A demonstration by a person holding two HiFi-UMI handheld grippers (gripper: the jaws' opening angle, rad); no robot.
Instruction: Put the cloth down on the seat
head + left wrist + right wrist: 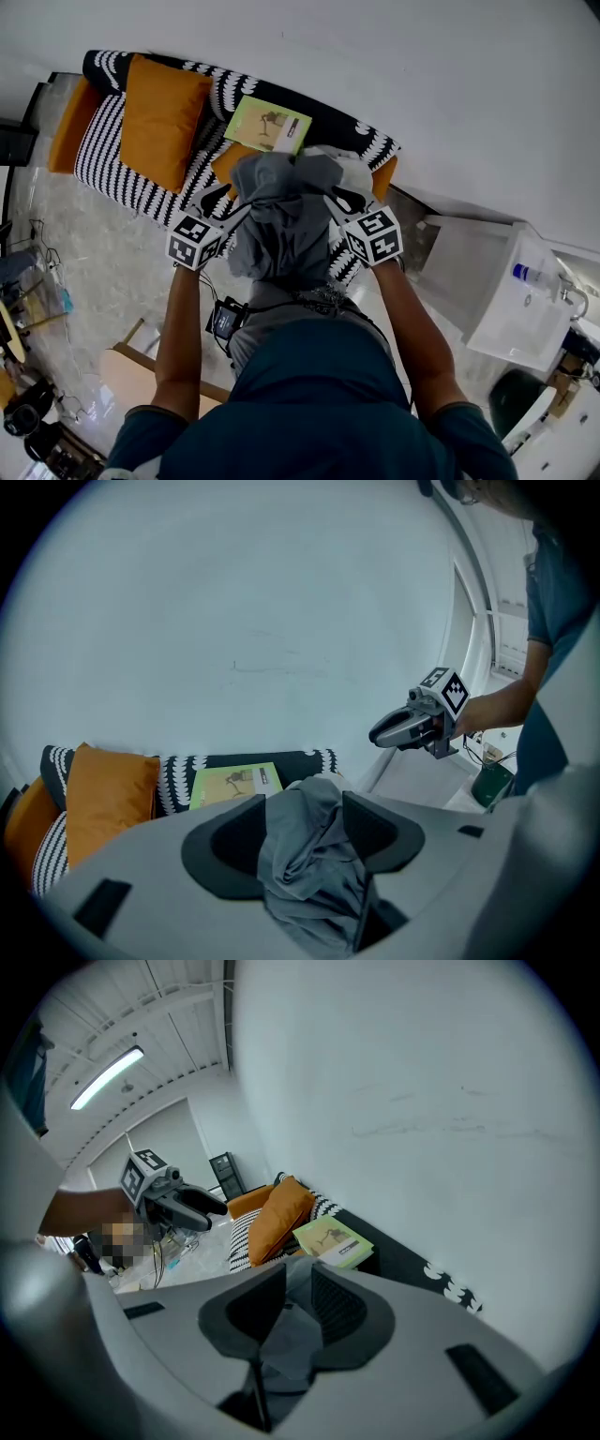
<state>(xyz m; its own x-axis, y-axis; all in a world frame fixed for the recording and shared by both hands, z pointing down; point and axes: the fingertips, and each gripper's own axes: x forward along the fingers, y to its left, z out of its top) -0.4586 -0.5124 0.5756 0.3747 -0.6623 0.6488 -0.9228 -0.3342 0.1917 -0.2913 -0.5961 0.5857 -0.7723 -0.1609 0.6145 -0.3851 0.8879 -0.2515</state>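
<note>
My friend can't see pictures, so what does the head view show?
Seen from above, a person holds a grey cloth up between the left gripper and the right gripper, above a black-and-white patterned sofa with orange cushions and a green book on it.

The person is reaching both arms forward and down, the left forearm [178, 337] and the right forearm [412, 328] running nearly parallel, bare below short sleeves. The left tool [302, 834] is gripping a thick bunch of the grey cloth [281, 220] between its dark jaws, which are standing a little apart around the folds. The right tool [292, 1309] is pinching a thinner fold of it with its jaws almost together, and the two tools are angling inward toward each other, close side by side.
</note>
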